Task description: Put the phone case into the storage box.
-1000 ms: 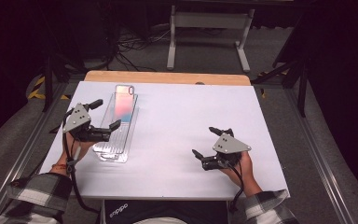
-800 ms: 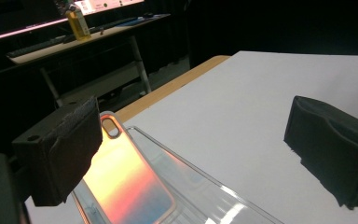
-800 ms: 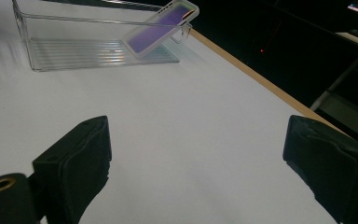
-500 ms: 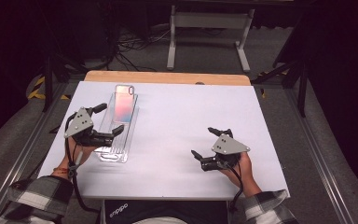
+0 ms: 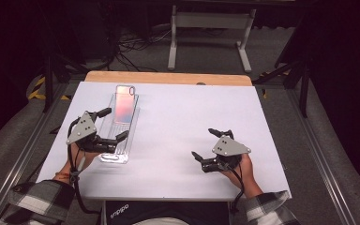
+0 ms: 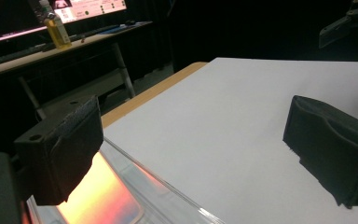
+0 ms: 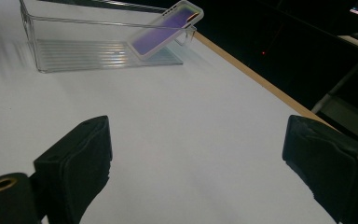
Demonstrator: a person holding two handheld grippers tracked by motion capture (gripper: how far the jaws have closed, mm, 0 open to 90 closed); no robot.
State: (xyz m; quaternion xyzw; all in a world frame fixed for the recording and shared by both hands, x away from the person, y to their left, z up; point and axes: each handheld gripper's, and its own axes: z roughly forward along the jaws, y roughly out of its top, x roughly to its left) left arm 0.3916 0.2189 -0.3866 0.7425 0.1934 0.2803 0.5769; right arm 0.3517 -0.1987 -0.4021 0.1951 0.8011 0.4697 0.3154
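Note:
A clear plastic tray [image 5: 110, 140] lies lengthwise on the left side of the white table. A pink-orange phone case [image 5: 124, 106] leans in its far end. My left gripper [image 5: 114, 124] is open over the tray's near half. In the left gripper view, the gripper [image 6: 198, 154] has one jaw above the glowing case [image 6: 98, 198] and the other out over bare table, with the tray's long wall [image 6: 168, 186] between them. My right gripper [image 5: 203, 143] is open at the near right with nothing between its jaws. From the right gripper [image 7: 200, 172], the tray [image 7: 93, 51] and case [image 7: 168, 25] lie far ahead.
A wooden strip [image 5: 168, 78] runs along the white table's [image 5: 187, 112] far edge, and dark floor, cables and a metal stand [image 5: 208, 21] lie beyond it. The other gripper [image 6: 349, 23] shows far off in the left gripper view. A desk with a bottle [image 6: 56, 25] stands to the side.
My left gripper has drifted slightly toward the near edge, settling over the tray. The right gripper and the tray have stayed put.

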